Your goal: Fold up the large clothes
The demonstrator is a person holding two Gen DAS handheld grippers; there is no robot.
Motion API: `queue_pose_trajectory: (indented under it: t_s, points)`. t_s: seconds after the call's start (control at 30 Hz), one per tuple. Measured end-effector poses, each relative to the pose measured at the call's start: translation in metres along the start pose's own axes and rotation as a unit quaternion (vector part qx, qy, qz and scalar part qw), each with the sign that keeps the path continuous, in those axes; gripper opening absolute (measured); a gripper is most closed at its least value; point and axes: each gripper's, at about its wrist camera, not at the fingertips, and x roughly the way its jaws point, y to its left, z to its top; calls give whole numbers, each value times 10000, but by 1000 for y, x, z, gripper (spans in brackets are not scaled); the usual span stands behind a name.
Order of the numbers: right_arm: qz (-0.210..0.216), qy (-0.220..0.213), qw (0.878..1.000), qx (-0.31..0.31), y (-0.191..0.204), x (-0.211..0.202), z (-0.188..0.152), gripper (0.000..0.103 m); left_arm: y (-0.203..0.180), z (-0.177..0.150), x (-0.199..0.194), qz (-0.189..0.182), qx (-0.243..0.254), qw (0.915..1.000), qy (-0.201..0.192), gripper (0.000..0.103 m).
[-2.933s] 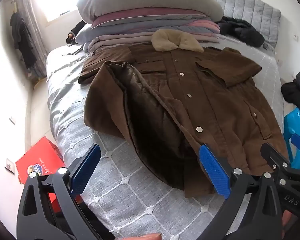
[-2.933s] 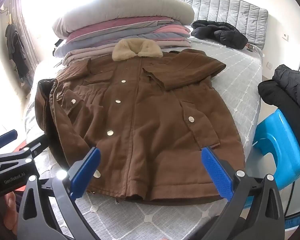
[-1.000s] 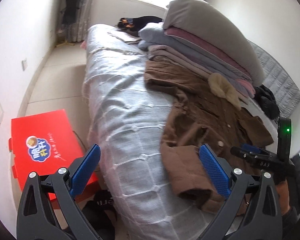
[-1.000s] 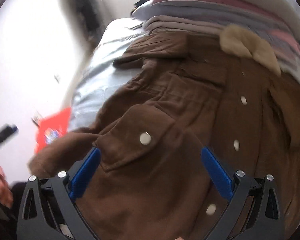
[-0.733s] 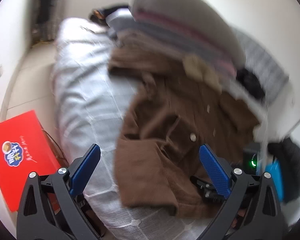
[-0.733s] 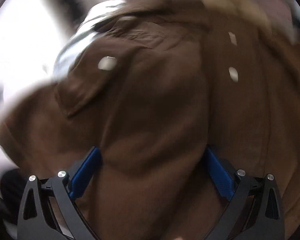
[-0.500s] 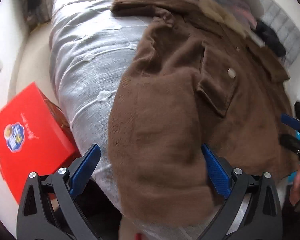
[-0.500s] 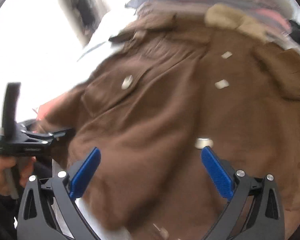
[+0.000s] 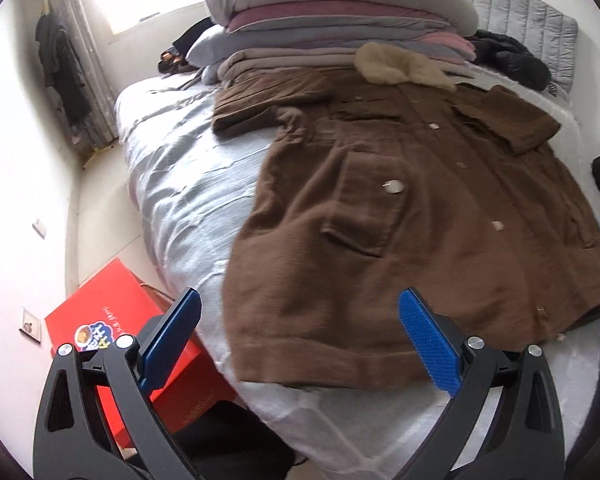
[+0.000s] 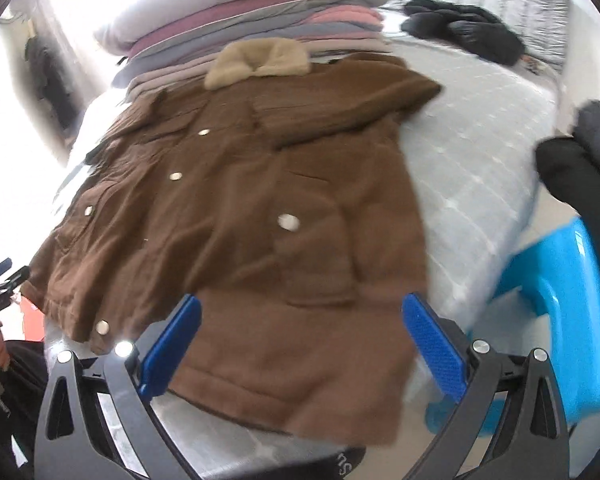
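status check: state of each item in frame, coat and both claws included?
brown coat: laid flat, front up, buttoned, on the bed
coat sleeves: both folded across the chest
left claw: open, empty, over the hem
right claw: open, empty, over the hem
folded bedding: stacked behind the collar

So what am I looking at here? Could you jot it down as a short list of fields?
place: bed with a grey quilted cover
main garment: brown coat, laid flat, front up, snaps closed
collar: cream fleece collar, against the stacked bedding
left gripper: jaws open, holding nothing, near the coat hem
right gripper: jaws open, holding nothing, over the hem
beside bed: red box on the floor, blue stool
folding: not begun
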Motion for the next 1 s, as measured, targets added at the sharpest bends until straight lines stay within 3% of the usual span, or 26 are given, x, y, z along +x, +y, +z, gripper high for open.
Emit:
queue_pose_trajectory:
  t_s: [0.2,0.43,0.73,1.0]
  points:
    - [-213,-376,9991,-30,34,-17,-20,97,-33,1,-22,-345,65,9992,-172,96]
    - [-244,-909,9955,-114,84,-26,-18,97,-59,2,-34,-441,194,9985,-242,96]
    - [-241,-972,9949,-84,112,-31,-10,97,-58,3,-41,-411,111,9987,-275,96]
    - [-223,-922,9955,-73,114,-32,-10,97,-53,2,-38,-366,45,9991,-223,96]
